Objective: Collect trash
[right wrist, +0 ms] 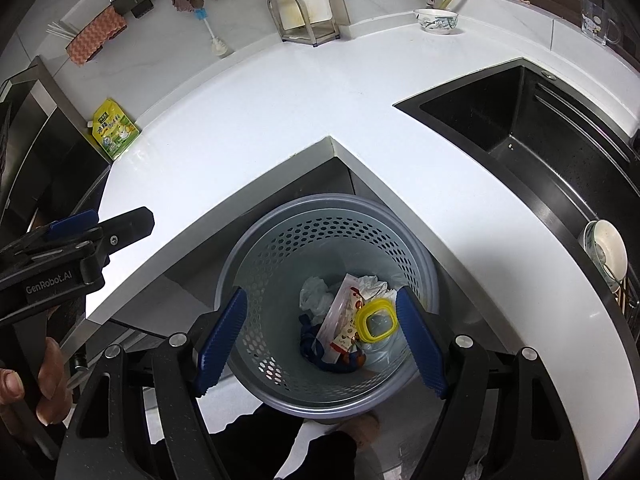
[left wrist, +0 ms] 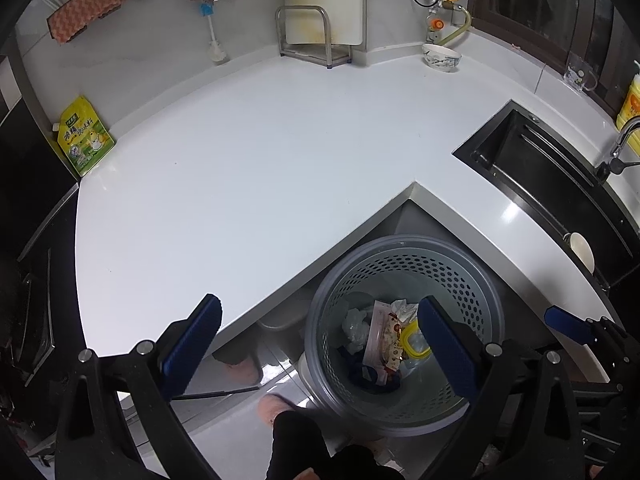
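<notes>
Trash [right wrist: 346, 320] lies at the bottom of the perforated grey bin [right wrist: 280, 248], which stands on the floor in the inner corner of the white tabletop [right wrist: 280, 92]. You hold both grippers above it: the left gripper [left wrist: 320, 336] and the right gripper [right wrist: 320, 332] each have jaws spread wide, gripping nothing. Expect light loads. The crumpled white paper [right wrist: 316, 296] is soft and compressible; pinch a raised fold. The flat printed wrapper [right wrist: 344, 320] is thin, likely slippery film; take it by an edge. The yellow-rimmed lid [right wrist: 376, 320] looks like stiff plastic; grip across its rim.
</notes>
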